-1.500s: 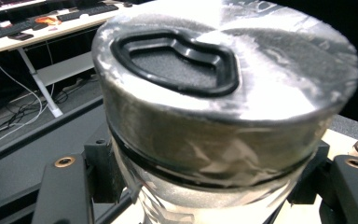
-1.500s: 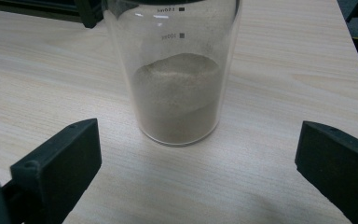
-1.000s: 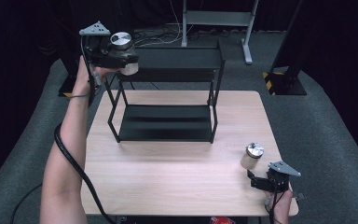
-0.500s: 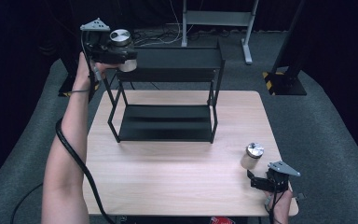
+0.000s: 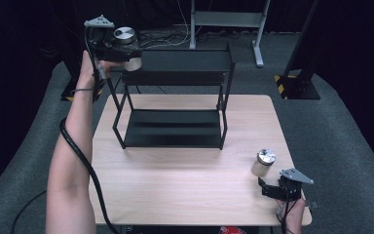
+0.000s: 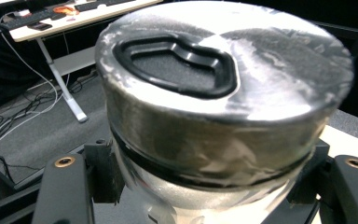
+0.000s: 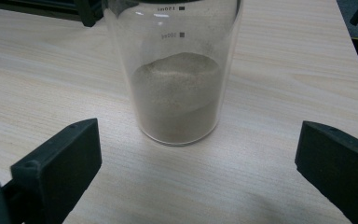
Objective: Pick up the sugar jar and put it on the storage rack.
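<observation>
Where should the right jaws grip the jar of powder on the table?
Grip the glass jar on its straight wall below the lid, coming in level from the person's side. It stands upright, centred between the open right gripper jaws, so closing probably suffices.

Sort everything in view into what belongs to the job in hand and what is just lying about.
In the job: jar with steel lid in left gripper; jar of brown powder before open right gripper; black two-tier shelf.

Lying about: metal stand; floor cables.

Rack (image 5: 175,97) at table (image 5: 185,195) rear; jar (image 5: 263,163) near right (front edge).
</observation>
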A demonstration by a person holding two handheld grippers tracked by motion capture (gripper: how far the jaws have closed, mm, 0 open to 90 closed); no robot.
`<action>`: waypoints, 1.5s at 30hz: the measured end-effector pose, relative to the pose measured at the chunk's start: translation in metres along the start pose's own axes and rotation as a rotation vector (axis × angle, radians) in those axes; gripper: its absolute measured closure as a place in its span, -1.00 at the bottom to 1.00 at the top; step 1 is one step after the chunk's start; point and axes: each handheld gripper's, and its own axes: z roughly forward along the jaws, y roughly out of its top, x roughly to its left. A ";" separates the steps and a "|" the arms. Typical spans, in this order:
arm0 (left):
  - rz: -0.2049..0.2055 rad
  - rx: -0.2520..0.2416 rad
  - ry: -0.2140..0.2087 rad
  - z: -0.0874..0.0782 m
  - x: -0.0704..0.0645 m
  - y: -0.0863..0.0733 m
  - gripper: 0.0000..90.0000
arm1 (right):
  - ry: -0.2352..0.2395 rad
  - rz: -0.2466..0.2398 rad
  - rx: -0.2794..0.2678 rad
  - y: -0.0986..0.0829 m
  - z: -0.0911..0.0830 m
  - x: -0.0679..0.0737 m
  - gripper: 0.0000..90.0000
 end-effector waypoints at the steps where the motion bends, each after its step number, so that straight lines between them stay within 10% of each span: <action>1: 0.000 0.004 0.003 0.000 0.000 0.001 -0.32 | 0.001 0.001 0.000 0.000 0.000 0.000 -1.00; 45: -0.017 0.030 0.015 0.022 0.007 0.012 -0.32 | 0.001 -0.001 -0.002 0.000 0.000 0.000 -1.00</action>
